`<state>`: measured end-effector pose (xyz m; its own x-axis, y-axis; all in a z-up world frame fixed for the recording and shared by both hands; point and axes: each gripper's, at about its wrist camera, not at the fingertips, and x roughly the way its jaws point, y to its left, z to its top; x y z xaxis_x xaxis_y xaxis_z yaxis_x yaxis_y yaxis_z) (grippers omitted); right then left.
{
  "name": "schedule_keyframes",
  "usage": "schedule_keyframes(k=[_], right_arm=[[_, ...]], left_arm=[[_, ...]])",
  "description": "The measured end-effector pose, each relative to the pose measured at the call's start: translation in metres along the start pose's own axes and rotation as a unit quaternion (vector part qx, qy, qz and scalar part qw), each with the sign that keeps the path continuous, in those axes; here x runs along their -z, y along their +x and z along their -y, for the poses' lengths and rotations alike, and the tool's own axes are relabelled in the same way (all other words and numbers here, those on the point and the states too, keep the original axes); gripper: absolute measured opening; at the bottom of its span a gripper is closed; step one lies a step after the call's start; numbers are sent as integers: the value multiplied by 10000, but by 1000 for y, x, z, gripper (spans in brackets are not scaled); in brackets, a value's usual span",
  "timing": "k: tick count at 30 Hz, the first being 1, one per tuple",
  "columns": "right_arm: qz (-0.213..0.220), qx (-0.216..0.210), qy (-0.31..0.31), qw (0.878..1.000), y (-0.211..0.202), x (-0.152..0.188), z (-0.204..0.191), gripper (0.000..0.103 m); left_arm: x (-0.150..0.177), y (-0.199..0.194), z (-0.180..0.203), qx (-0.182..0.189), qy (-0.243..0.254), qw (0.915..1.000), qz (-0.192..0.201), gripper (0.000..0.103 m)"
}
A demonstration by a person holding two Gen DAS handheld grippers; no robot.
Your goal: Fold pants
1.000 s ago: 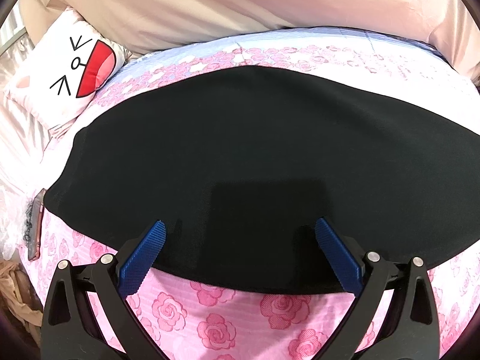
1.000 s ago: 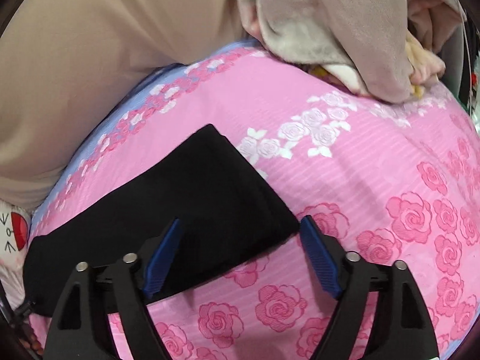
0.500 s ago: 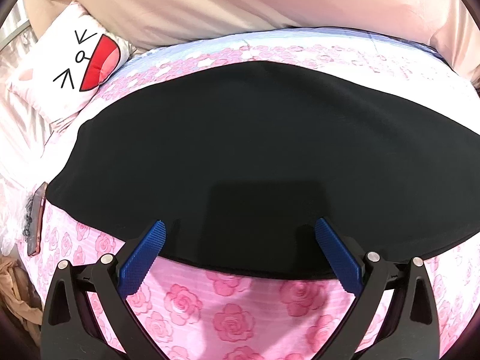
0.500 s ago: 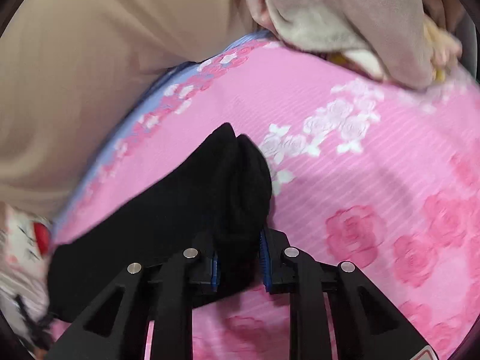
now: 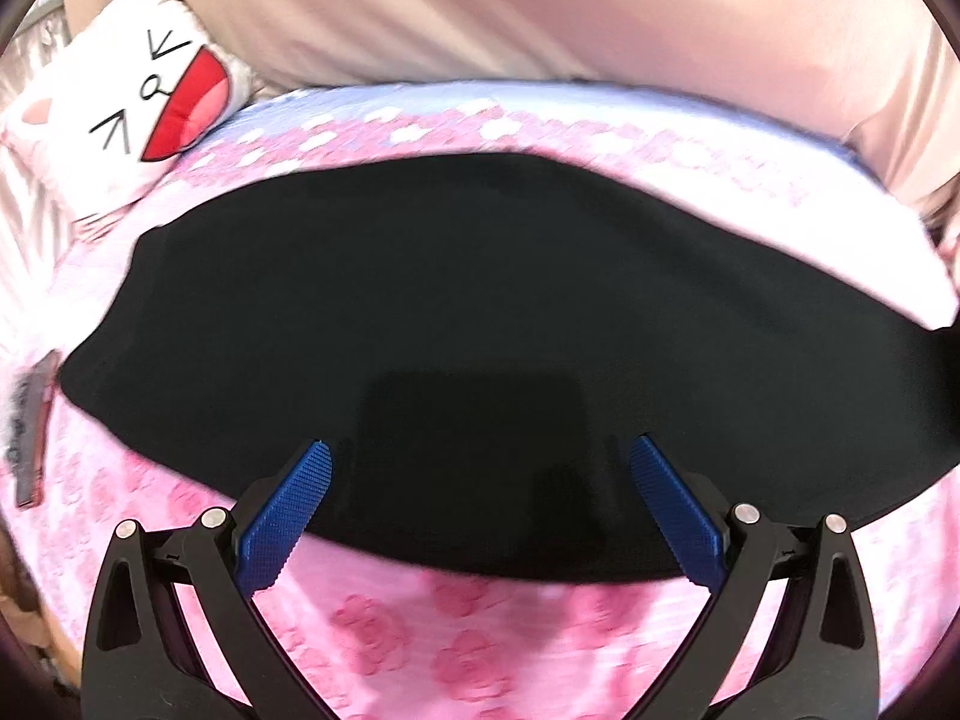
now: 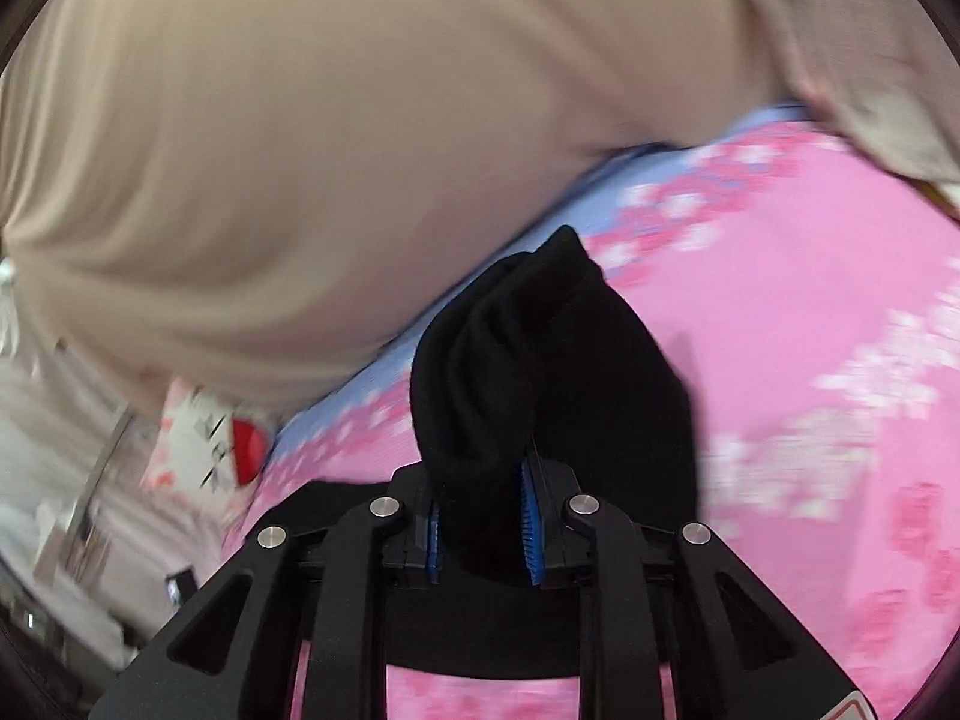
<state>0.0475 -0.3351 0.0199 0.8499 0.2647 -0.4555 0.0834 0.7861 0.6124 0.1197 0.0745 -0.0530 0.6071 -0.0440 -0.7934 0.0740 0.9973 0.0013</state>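
1 pink bedspread (image 5: 480,618) with a rose print filled the lower half of both views, and 1 beige quilt (image 5: 510,6) was heaped across the top of each frame. 1 pair of black pants (image 5: 480,300) lay flat across the middle of the left wrist view, reaching nearly from the left edge to the right edge. 1 white pillow (image 5: 129,120) with a drawn face and red mouth sat in the upper left of that view. 1 thin, blurred thing lay at the far left edge, and I could not tell what it was.

The left gripper (image 5: 480,468) hovered with its 2 blue pads (image 5: 285,510) spread wide over the near hem, gripping nothing. The right gripper (image 6: 483,510) had just been closing and was clamped on 1 bunched end of the pants, raised off the bedspread at centre frame.
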Motion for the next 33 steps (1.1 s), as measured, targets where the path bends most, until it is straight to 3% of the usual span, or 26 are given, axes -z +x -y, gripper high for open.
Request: schedule_keyframes(k=[4,10,14,17,18,21,23,24,26,27,29,31,33], right_arm=[[-706,-702,-574,9934,69,28,-82,19],[-1394,-1264,-1043,9766,136,67,-166,19],[-1546,-1163,-1306,9724,154,68,-198,19],[-1789,-983,-1573,9662,161,64,-216,20],[-1867,-921,-1665,9638,166,64,-222,20],[-2033,-857,-1830,9580,174,66,-237,20],[-2021,-862,-1800,9588,173,64,-238,20],[-1949,-801,-1891,9591,171,62,-241,20],[-1949,-835,-1865,9593,170,59,-246,20],[-1988,-891,-1831,9587,170,58,-249,20],[-2116,-981,-1873,9542,171,57,-262,20],[-2331,-937,-2129,9442,176,65,-282,20],[-2677,-985,-2270,9312,187,76,-297,20]], left_arm=[[-14,-1,20,283,185,9991,260,98],[-28,22,76,304,1100,9933,208,98],[-15,-12,79,1359,1408,9791,555,98],[-12,-34,76,1725,1542,9690,862,98],[-13,-38,79,1753,1548,9672,994,98],[-26,-29,90,1476,1400,9720,1175,98],[-34,-20,94,1324,1340,9756,1125,97],[-36,-21,95,1421,1292,9750,1115,96],[-38,-36,92,2032,1225,9630,1276,96],[-38,-43,90,2162,1237,9588,1365,94],[-35,-61,85,1950,1411,9555,1704,97],[-31,-70,75,1915,1608,9506,1839,98],[-29,-72,66,1811,1643,9512,1881,98]])
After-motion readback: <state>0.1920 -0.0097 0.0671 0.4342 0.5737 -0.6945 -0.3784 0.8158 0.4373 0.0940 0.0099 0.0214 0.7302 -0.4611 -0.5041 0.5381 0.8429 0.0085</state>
